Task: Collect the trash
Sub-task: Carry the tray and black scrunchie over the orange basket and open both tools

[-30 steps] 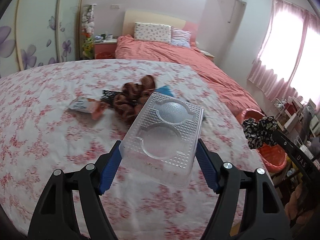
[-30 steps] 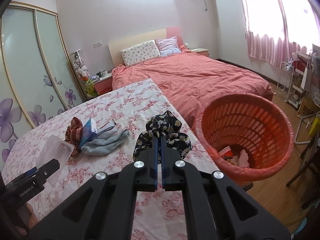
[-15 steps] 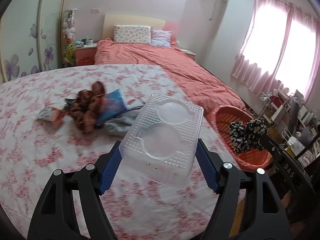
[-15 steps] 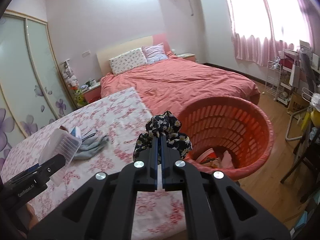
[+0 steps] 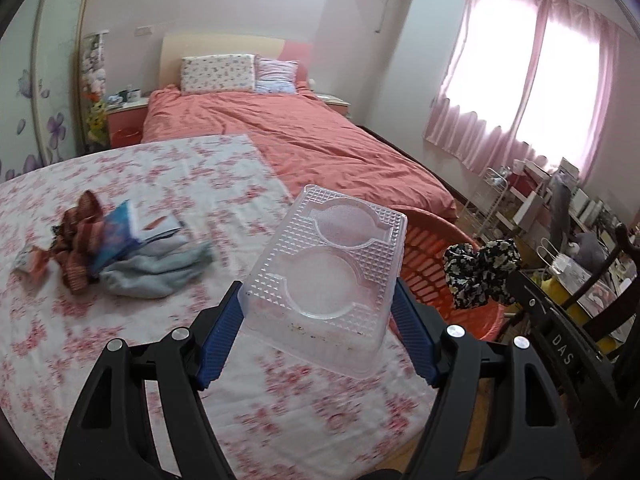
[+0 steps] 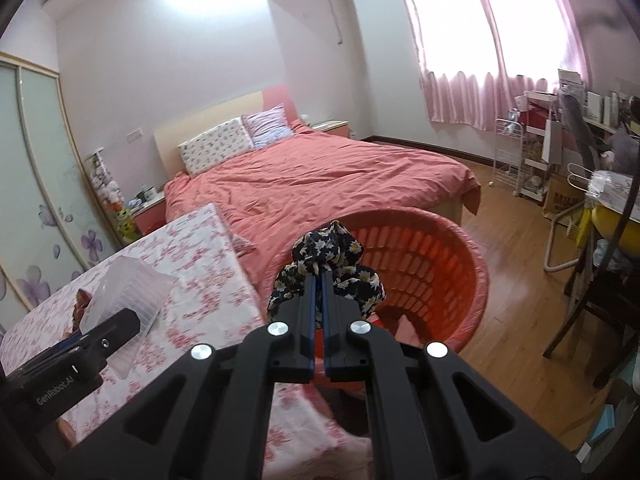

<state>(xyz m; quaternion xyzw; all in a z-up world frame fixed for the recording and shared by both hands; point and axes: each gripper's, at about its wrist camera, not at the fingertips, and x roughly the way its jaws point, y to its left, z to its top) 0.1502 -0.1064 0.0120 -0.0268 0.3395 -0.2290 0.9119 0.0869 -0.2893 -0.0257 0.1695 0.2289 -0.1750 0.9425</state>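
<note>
While the left gripper point(image 5: 316, 332), marked "GenRobot.AI", clasps a clear plastic tray point(image 5: 326, 268), the right gripper point(image 6: 319, 280), marked "DAS", pinches a floral cloth point(image 6: 326, 258) before the orange basket point(image 6: 460, 240) at one o'clock.

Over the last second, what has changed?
Both grippers swung from the flowered table toward the red basket. The right gripper now holds the dark floral cloth over the basket's rim. Unchanged: the left gripper still grips the clear plastic box.

My left claw point(image 5: 316, 316): jaws wide, pads clamping something broad, angled downward. My right claw point(image 6: 319, 294): jaws pinched nearly together, gripping, angled downward.
</note>
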